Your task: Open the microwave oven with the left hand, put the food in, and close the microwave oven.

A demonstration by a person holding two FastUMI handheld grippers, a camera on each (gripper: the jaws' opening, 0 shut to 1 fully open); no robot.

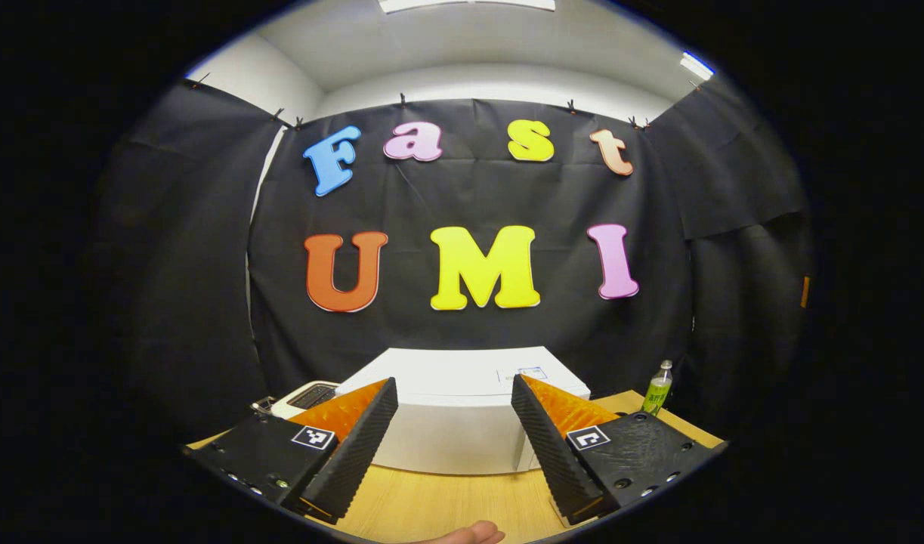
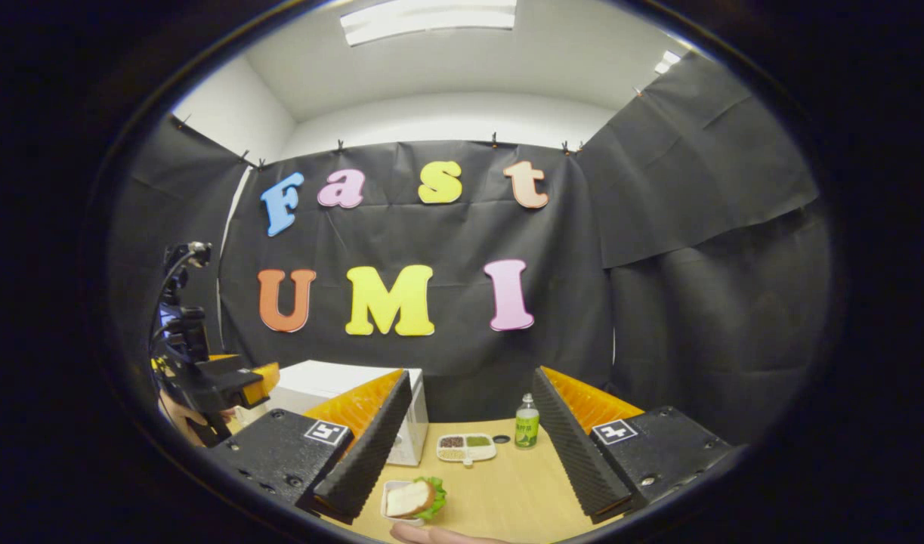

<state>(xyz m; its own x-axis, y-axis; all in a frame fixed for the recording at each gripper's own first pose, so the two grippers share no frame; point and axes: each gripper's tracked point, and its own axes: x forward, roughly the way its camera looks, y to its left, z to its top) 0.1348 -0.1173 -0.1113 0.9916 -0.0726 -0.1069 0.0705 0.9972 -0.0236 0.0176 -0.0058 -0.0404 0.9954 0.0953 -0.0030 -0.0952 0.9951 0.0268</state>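
so in the left gripper view we've got the left gripper (image 1: 454,442) held up over the table (image 1: 446,506) with its fingers spread wide and nothing between them. the microwave (image 1: 462,419) sits straight ahead, framed in the gap between the two fingers but farther back, not touching either one. we can't tell from here which face of it we're looking at, just a plain white box. a small dark-topped thing (image 1: 307,397) pokes out at its left side, too hidden to name. one green bottle (image 1: 657,387) stands upright off to the right of the microwave, apart from it.

in the right gripper view the right gripper (image 2: 465,461) is also spread open, holding nothing. the food is a sandwich (image 2: 416,499) with lettuce sticking out, lying in a small white dish (image 2: 392,508) low between the fingers, closer to the left finger, not touched by either. behind it there's one white tray (image 2: 466,447) with three compartments: dark bits in one, green bits in another, pale stuff in the third. a little dark spot lies just right of the tray, then the same bottle, upright. the microwave is at the left, partly behind the left finger. farther left we see the other gripper and the hand (image 2: 186,415) holding it.

a fingertip shows at the bottom edge of each view.

count: one microwave, one sandwich, one dish, one tray, one bottle, two grippers.
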